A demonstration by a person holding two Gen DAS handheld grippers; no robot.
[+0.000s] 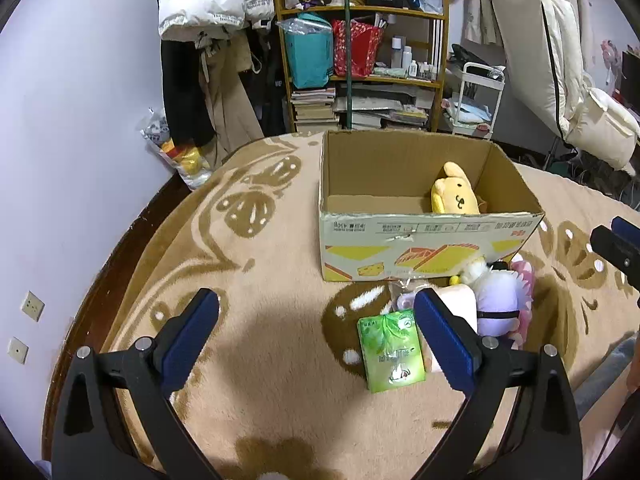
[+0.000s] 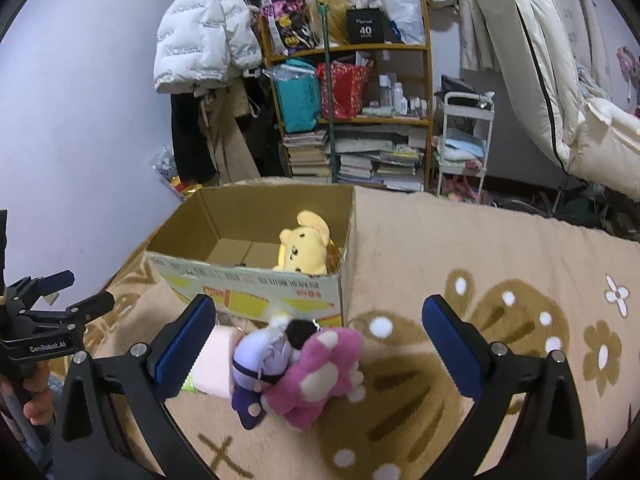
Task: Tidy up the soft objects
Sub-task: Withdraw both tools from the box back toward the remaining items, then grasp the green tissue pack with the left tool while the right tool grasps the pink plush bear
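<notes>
Left gripper (image 1: 316,308): jaws spread wide, blue-padded fingers (image 1: 192,332) angled forward and outward, nothing between them. Right gripper (image 2: 320,316): jaws likewise fully spread, pads (image 2: 452,344) facing inward, gripping nothing. In the right wrist view, the left gripper stands at the far left, held by a partly visible hand (image 2: 36,392).

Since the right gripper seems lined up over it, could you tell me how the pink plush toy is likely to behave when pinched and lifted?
The pink plush toy looks fuzzy and stuffed, so it would probably squash between the right gripper pads and feel light. It lies against the purple plush, which may shift when it is lifted.
</notes>
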